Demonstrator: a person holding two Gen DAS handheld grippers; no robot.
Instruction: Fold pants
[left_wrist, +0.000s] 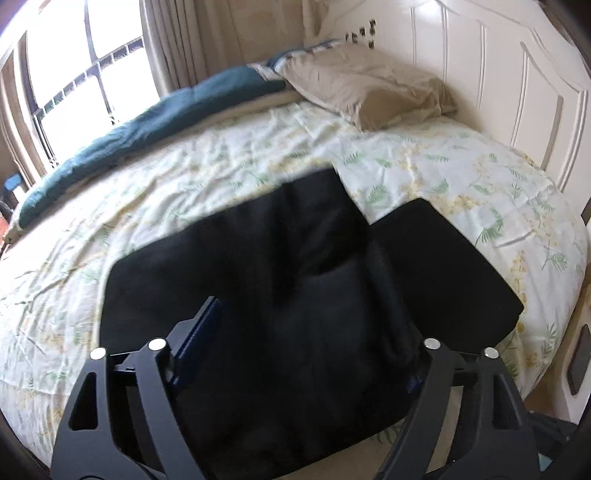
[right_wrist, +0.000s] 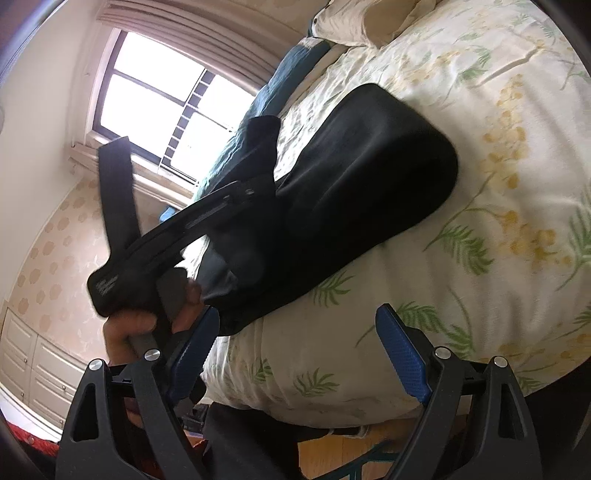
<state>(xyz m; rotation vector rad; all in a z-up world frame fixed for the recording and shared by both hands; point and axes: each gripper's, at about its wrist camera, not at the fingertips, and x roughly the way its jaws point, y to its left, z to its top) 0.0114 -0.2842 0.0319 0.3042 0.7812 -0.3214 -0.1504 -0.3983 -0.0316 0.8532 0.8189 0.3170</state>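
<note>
1. Black pants (left_wrist: 280, 266) lie on the near part of the bed, spilling over its edge; their folds are blurred and hard to read.
2. Left gripper (left_wrist: 306, 332) hangs over the pants, fingers spread wide apart; its right finger is lost against the dark cloth.
3. Right gripper (right_wrist: 295, 339) is released, holding nothing, beside the bed edge.
4. Floral bedsheet (left_wrist: 184, 173), tan pillow (left_wrist: 365, 92), teal blanket (left_wrist: 147, 129), white headboard (left_wrist: 498, 85), bright window (right_wrist: 159, 99).
5. Small white writing on the left gripper's body is unreadable in the right wrist view.
</note>
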